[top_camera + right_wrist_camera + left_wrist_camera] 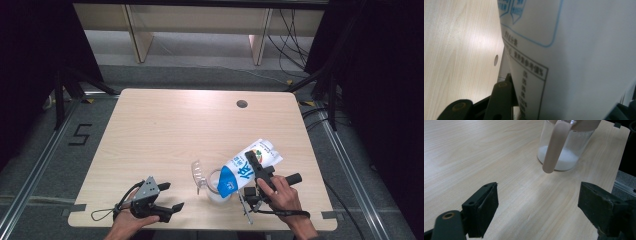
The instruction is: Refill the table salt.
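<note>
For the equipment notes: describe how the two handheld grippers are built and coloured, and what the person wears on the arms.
Both are black. The left gripper has a grey three-cornered plate with small holes on top and a thin black cable looping behind it. Its jaws are blocky, with flat dark pads and brass-coloured pivot rivets. The right gripper has a black cylindrical handle sticking out sideways and a thin trailing cable. No sleeves are visible on either forearm.

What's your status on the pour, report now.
Right gripper clamped on milk carton, tipped over clear jug. Left gripper open, idle on table. Nothing in the way.
</note>
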{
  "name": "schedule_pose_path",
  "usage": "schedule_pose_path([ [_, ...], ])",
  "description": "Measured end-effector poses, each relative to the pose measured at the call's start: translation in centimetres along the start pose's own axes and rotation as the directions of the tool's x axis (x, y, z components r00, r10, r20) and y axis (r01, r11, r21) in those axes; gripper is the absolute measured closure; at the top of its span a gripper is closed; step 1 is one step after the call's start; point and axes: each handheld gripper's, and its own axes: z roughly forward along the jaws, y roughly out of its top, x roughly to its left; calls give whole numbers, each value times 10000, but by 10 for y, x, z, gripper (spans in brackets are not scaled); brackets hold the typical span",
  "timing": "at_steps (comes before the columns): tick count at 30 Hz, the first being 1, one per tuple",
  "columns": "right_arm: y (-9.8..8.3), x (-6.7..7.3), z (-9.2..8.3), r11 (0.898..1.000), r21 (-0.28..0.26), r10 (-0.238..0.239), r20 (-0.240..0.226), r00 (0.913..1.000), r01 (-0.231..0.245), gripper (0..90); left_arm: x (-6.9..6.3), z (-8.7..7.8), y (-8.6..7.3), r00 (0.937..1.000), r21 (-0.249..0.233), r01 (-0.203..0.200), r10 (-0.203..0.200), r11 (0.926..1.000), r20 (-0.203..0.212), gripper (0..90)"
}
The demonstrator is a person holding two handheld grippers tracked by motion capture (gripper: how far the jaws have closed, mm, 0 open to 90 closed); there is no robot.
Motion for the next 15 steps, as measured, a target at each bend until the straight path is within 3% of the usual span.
schedule_pose_path([
  [1,1,0,0,9998,45,170,64,9998,-170,624,0,0,0,10000,-5,-4,4,10000,0,161],
  [4,0,-2,1,9995,-96,-296,-44,9996,296,624,0,0,0,10000,-1,-2,2,10000,-1,161],
  [6,1,-1,0,10000,34,-53,34,10000,53,624,0,0,0,10000,-8,-2,2,10000,-6,161],
  [7,1,1,1,9995,-196,267,173,9995,-264,624,0,0,0,10000,-7,2,-2,10000,-2,161],
  [10,1,1,-1,9998,179,103,-56,9999,-102,625,0,0,0,10000,-4,-5,5,10000,2,161],
  [12,1,0,3,9992,-393,57,273,9996,-46,628,0,0,0,10000,-14,-11,11,10000,-5,161],
  [13,1,-2,2,9992,-311,-239,251,9994,247,628,0,0,0,10000,-16,-3,3,10000,-1,161],
  [14,0,-1,0,9995,111,-294,-159,9994,296,628,0,0,0,10000,-14,-6,6,10000,0,161],
  [15,1,1,1,9999,-100,82,94,9999,-81,628,0,0,0,10000,-2,-12,12,10000,-2,161],
])
